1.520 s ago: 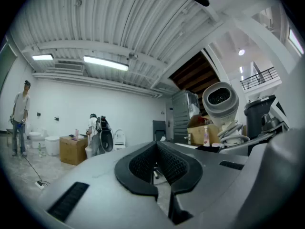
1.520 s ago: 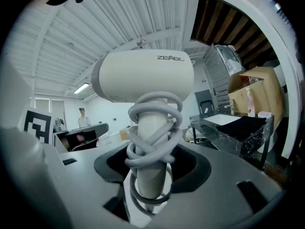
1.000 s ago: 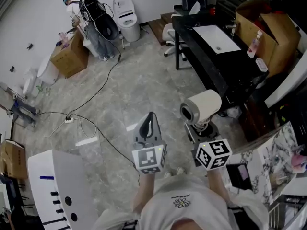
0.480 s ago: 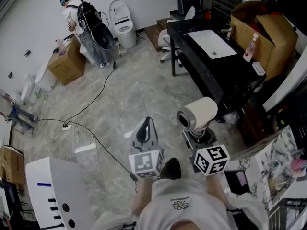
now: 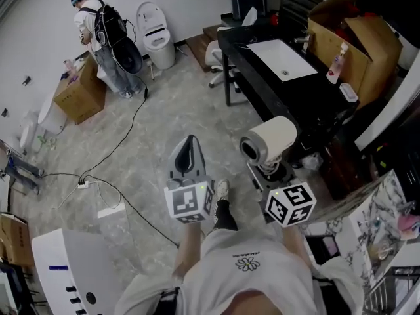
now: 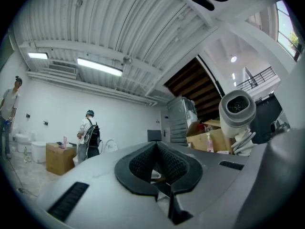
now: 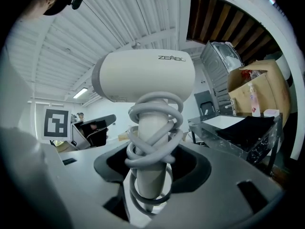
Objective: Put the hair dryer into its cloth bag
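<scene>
While the bag is not to be seen in any view, the dryer (image 5: 269,143) is already in hand: the right gripper (image 5: 270,173) carries it upright above the floor (image 5: 164,104), well clear of the black surface (image 5: 259,84) with its white sink (image 5: 281,59). Its fingers (image 7: 193,168) stand wide apart because they pinch the thick handle (image 7: 148,181) low down. The cord (image 7: 155,120) is wound round that handle in loose coils, and some loops are caught in the grip, so nothing dangles or drags. Holding by the handle leaves the barrel free on top, which I judge suits sliding it head-first into a bag mouth.

The left gripper (image 5: 190,143) points forward beside it, close but not touching. Its fingers (image 6: 138,163) are pressed together with nothing between them. That hand seems kept free for the bag, to lift it and hold the opening wide.

A cardboard box (image 5: 357,41) stands beyond the surface. Far off, another person (image 5: 98,35) stands by a toilet (image 5: 152,28), no part of this job. The likely next need is finding the bag, probably on or near the surface.
</scene>
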### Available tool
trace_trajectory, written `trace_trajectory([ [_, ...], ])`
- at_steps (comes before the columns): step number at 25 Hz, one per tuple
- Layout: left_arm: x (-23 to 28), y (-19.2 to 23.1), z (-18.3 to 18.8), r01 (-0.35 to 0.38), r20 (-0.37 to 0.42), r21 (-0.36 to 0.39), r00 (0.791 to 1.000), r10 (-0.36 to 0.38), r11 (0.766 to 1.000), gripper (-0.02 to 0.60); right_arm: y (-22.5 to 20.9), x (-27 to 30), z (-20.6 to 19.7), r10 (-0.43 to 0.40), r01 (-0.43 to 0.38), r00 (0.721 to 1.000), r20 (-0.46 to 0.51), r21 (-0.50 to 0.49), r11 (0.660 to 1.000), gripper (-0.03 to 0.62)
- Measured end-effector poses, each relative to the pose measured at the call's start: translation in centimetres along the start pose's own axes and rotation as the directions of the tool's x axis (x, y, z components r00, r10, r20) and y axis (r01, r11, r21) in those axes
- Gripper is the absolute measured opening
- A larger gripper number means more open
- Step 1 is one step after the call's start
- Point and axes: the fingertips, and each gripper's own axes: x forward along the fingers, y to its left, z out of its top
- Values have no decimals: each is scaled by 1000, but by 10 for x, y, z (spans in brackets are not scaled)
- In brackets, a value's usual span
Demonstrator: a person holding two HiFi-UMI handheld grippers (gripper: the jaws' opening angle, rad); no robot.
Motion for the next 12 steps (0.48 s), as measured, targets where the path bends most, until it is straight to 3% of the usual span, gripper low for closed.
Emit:
trace_trajectory([
  [12, 151, 55, -29, 14, -31, -19, 999, -15, 1000, 14, -71, 133, 31, -80, 80, 997, -10, -1, 997, 210],
])
